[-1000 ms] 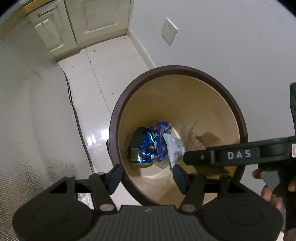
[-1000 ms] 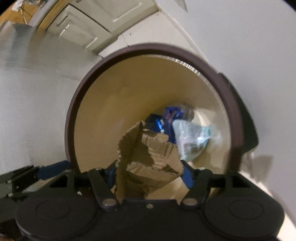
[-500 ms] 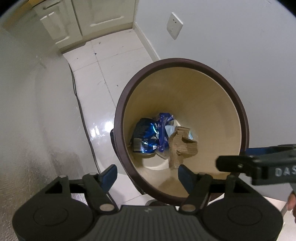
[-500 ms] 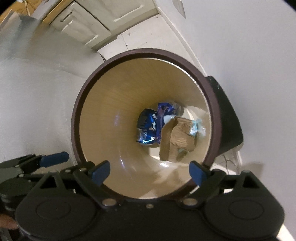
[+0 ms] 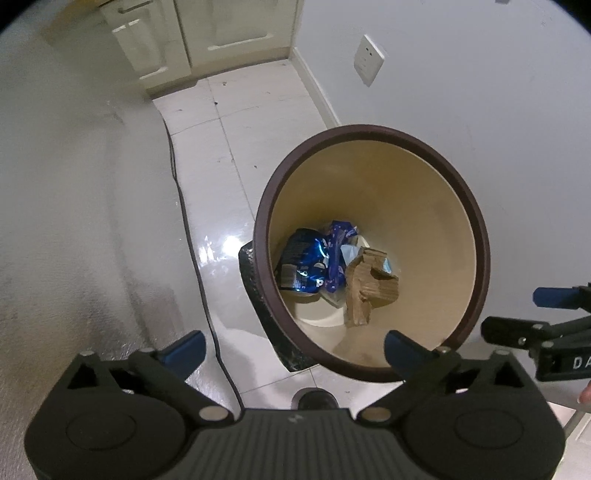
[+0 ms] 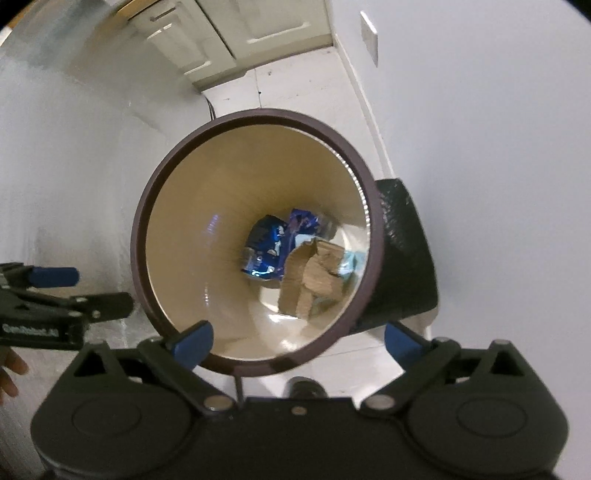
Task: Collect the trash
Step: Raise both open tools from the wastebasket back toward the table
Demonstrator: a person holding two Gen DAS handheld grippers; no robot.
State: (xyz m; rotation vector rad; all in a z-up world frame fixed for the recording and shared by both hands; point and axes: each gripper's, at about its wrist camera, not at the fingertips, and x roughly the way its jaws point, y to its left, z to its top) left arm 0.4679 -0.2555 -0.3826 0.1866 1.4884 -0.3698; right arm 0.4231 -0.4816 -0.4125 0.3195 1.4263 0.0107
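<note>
A round bin with a dark brown rim [image 5: 369, 129] [image 6: 258, 114] and a tan inside stands on the tiled floor. At its bottom lie a torn piece of cardboard [image 5: 365, 291] [image 6: 310, 280], crumpled blue wrappers [image 5: 306, 262] [image 6: 269, 247] and a pale plastic packet [image 5: 351, 253] [image 6: 352, 264]. My left gripper [image 5: 291, 349] [image 6: 85, 290] hangs above the bin's near left edge. Its jaws are opening, with nothing between them. My right gripper [image 6: 297, 341] [image 5: 524, 314] hovers over the bin's near edge, jaws opening too and empty.
A black textured part [image 5: 255, 273] [image 6: 402, 258] sticks out beside the bin. A dark cable [image 5: 192, 236] runs along the floor by a silvery surface [image 5: 74, 221] on the left. The wall with a socket [image 5: 367, 61] is on the right, cream cabinets [image 5: 207, 33] at the back.
The cardboard left my right gripper and fell to the bin's bottom. Both grippers opened wide and rose, so the bin looks smaller.
</note>
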